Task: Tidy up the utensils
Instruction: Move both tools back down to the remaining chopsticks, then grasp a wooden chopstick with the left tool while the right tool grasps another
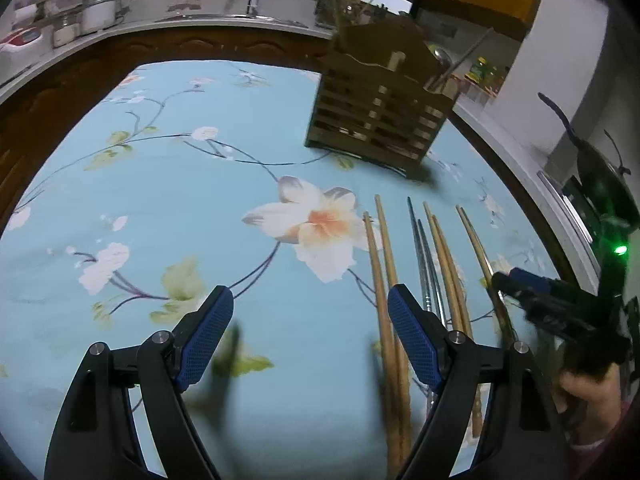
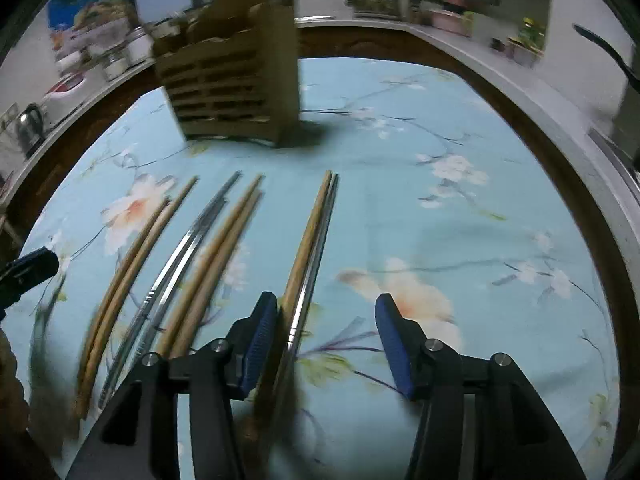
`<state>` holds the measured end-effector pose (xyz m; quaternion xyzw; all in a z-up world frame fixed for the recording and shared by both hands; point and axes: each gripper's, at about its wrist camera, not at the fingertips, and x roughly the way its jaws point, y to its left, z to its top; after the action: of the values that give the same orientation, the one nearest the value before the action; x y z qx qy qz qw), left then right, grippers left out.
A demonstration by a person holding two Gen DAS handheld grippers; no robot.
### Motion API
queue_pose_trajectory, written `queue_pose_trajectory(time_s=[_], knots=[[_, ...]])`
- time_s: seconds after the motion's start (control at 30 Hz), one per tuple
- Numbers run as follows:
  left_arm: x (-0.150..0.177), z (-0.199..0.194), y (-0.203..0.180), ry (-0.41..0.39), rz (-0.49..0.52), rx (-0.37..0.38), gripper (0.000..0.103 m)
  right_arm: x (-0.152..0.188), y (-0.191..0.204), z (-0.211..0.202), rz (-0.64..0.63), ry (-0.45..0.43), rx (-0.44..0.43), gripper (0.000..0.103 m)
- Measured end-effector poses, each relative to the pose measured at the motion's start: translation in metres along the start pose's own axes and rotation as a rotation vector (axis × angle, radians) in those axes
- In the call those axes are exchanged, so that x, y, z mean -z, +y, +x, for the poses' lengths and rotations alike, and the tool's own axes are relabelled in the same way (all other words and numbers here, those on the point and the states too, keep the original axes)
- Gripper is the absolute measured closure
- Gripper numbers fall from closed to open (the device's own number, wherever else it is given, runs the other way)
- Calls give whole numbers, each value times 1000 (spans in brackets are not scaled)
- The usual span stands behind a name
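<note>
Several pairs of chopsticks lie side by side on the blue floral tablecloth (image 1: 160, 200): wooden pairs (image 1: 384, 264) and a metal pair (image 1: 426, 264). A slatted wooden utensil holder (image 1: 380, 116) stands beyond them; it also shows in the right wrist view (image 2: 236, 88). My left gripper (image 1: 310, 328) is open and empty, its right finger over the leftmost wooden pair. My right gripper (image 2: 326, 334) is open, low over the cloth, with the rightmost pair, one wooden and one metal stick (image 2: 308, 264), just inside its left finger. The wooden pairs (image 2: 132, 264) and metal pair (image 2: 184, 256) lie to its left.
The round table has a dark wooden rim (image 1: 192, 46). A counter behind holds jars (image 1: 98, 12) and a kettle (image 2: 28, 126). A black pan (image 1: 604, 188) sits on a stove at the right. The right gripper (image 1: 532, 292) shows in the left wrist view.
</note>
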<state>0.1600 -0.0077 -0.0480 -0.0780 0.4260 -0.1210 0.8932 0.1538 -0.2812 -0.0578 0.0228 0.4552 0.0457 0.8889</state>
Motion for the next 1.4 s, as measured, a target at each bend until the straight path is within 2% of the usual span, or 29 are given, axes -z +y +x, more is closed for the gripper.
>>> queue_pose_trajectory(time_s=[0.03, 0.13, 0.2, 0.27, 0.33, 0.5, 0.6, 0.7, 0.83, 0.97, 1.03, 1.1, 1.2, 1.4], knots=[[-2, 3, -2, 4, 6, -3, 22, 0, -7, -4, 26, -24, -49, 53], [-10, 9, -9, 9, 24, -10, 22, -4, -13, -11, 64, -55, -54, 54], [-17, 17, -16, 15, 46, -21, 22, -9, -17, -14, 94, -86, -84, 60], [-23, 25, -21, 28, 67, -23, 22, -14, -17, -11, 111, -79, -106, 79], [-30, 34, -25, 36, 76, -26, 23, -20, -14, -4, 115, -65, -136, 83], [-43, 58, -31, 86, 81, -6, 41, -35, -6, 24, 107, -17, -137, 88], [-45, 71, -36, 113, 96, 14, 48, -39, -10, 38, 111, 14, -112, 92], [-45, 80, -43, 115, 146, -16, 58, -44, -11, 43, 109, 12, -121, 93], [-44, 85, -51, 111, 204, -43, 60, -52, -7, 49, 82, 18, -108, 93], [-46, 90, -58, 109, 258, -68, 67, -65, -3, 60, 64, 27, -85, 93], [-47, 91, -58, 105, 272, -64, 77, -71, 0, 63, 47, 28, -71, 92], [-47, 92, -59, 104, 281, -56, 94, -73, 1, 65, 48, 27, -77, 93], [-48, 91, -58, 106, 279, -45, 97, -70, -1, 63, 50, 18, -78, 96], [-52, 68, -40, 88, 194, 27, 99, -63, -8, 42, 120, -25, -144, 98]])
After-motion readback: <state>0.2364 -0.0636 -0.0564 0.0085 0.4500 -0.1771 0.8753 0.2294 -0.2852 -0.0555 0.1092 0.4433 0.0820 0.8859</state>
